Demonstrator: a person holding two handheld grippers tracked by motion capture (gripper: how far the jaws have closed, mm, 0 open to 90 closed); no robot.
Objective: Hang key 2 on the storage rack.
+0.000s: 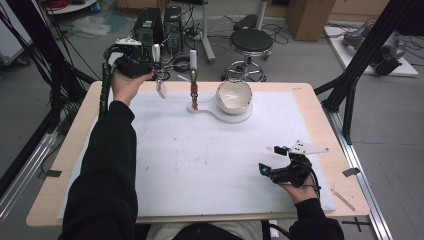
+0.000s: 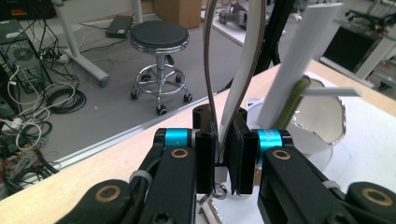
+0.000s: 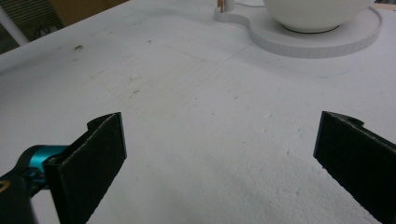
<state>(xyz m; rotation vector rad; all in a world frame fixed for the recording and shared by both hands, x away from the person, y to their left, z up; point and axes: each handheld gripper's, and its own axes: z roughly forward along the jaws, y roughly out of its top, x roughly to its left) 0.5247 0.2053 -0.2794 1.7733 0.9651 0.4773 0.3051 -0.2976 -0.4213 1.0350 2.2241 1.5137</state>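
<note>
My left gripper (image 1: pixel 151 67) is raised over the table's far left edge and is shut on a pair of white tongs (image 1: pixel 157 52), whose tips hang just above the white mat. In the left gripper view the pads (image 2: pixel 240 154) pinch the two tong arms (image 2: pixel 238 79) together. To its right a white-handled tool (image 1: pixel 193 62) stands upright on a white base (image 1: pixel 220 116), beside a white bowl (image 1: pixel 234 96). My right gripper (image 1: pixel 270 159) rests low over the mat at the near right. It is open, and its wide jaws (image 3: pixel 219 149) have nothing between them.
A white mat (image 1: pixel 200 160) covers most of the wooden table (image 1: pixel 310 100). Beyond the far edge stand a black stool (image 1: pixel 251 42), computer towers (image 1: pixel 149 25) and loose cables on the floor. Black frame posts (image 1: pixel 360 65) rise at the right.
</note>
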